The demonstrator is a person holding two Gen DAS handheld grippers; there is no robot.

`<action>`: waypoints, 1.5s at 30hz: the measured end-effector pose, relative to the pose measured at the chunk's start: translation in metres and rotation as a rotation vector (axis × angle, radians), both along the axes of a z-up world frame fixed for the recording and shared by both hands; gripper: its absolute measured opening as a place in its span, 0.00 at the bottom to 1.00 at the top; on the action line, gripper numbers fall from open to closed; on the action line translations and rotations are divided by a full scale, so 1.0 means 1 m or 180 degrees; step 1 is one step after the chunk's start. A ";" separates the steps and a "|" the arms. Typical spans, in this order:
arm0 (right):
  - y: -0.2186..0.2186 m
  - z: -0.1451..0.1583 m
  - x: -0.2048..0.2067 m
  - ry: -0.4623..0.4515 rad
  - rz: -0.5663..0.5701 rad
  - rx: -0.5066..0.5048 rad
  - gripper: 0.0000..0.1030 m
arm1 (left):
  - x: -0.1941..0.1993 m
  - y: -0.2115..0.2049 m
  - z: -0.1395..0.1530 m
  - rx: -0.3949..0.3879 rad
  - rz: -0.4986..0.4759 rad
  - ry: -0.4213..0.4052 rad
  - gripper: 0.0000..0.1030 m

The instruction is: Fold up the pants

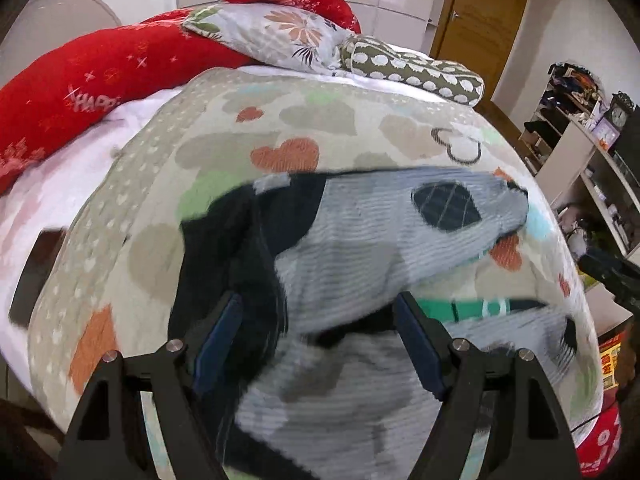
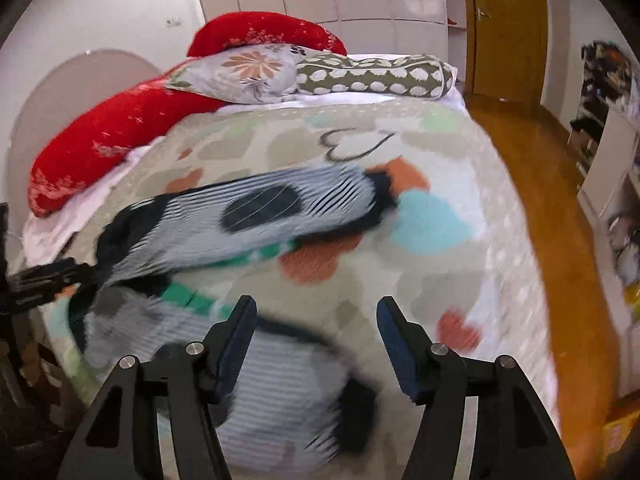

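Striped grey-and-black pants [image 2: 256, 216] lie blurred on the heart-print blanket [image 2: 440, 280], toward the bed's near left corner, legs reaching to mid-bed. My left tool [image 1: 320, 320] hangs over the fabric, fingers spread wide, gripping nothing. My right tool [image 2: 316, 320] sits wide too, above the nearer leg and bare blanket.

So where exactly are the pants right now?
The striped grey pants lie spread on the heart-patterned blanket near the foot of the bed, below the pillows. The left gripper sits over them; the right gripper hovers alongside.
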State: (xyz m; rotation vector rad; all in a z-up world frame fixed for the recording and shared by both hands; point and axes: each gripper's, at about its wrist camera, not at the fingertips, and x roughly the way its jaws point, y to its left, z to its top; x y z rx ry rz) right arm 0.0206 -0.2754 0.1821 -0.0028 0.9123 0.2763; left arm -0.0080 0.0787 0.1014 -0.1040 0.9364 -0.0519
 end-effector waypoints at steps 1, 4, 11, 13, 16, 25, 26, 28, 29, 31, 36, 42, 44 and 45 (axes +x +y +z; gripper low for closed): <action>0.000 0.001 0.013 -0.0011 0.0030 -0.0098 0.64 | 0.009 0.000 0.001 -0.0013 -0.0042 0.0006 0.75; 0.001 0.000 0.060 0.0038 0.0198 -0.0278 0.64 | 0.049 -0.002 -0.001 0.0023 -0.0170 0.0089 0.75; 0.024 -0.015 0.170 0.0146 0.0522 -0.0429 0.64 | 0.149 -0.005 -0.040 0.0087 -0.0615 0.0530 0.75; 0.034 -0.023 0.190 0.0221 0.0627 -0.0471 0.64 | 0.166 -0.004 -0.052 0.0182 -0.0735 0.0608 0.75; 0.052 -0.041 0.213 0.0344 0.0835 -0.0602 0.64 | 0.185 -0.006 -0.073 0.0275 -0.0904 0.0773 0.75; 0.081 -0.094 0.238 0.0598 0.1049 -0.0769 0.50 | 0.184 -0.014 -0.082 0.0324 -0.1242 0.0814 0.57; 0.082 -0.092 0.236 0.0623 0.1090 -0.0676 0.34 | 0.181 -0.017 -0.079 0.0317 -0.1293 0.0786 0.34; 0.083 -0.089 0.230 0.0675 0.1115 -0.0563 0.05 | 0.175 -0.019 -0.072 0.0289 -0.1331 0.0755 0.05; 0.086 -0.086 0.226 0.0641 0.1102 -0.0596 0.04 | 0.172 -0.020 -0.068 0.0305 -0.1309 0.0725 0.05; 0.086 -0.079 0.218 0.0591 0.1069 -0.0604 0.04 | 0.164 -0.025 -0.061 0.0398 -0.1269 0.0629 0.05; 0.080 -0.043 0.188 0.0368 0.0916 -0.0496 0.03 | 0.127 -0.026 -0.029 0.0390 -0.1144 0.0336 0.05; 0.068 0.000 0.119 0.0137 0.0877 -0.0388 0.03 | 0.055 -0.031 0.010 0.0384 -0.1072 -0.0023 0.05; 0.067 0.007 0.088 0.0082 0.0886 -0.0364 0.03 | 0.022 -0.030 0.017 0.0399 -0.1044 -0.0136 0.05; 0.066 0.008 0.075 0.0070 0.0893 -0.0345 0.03 | 0.012 -0.030 0.017 0.0394 -0.1034 -0.0162 0.05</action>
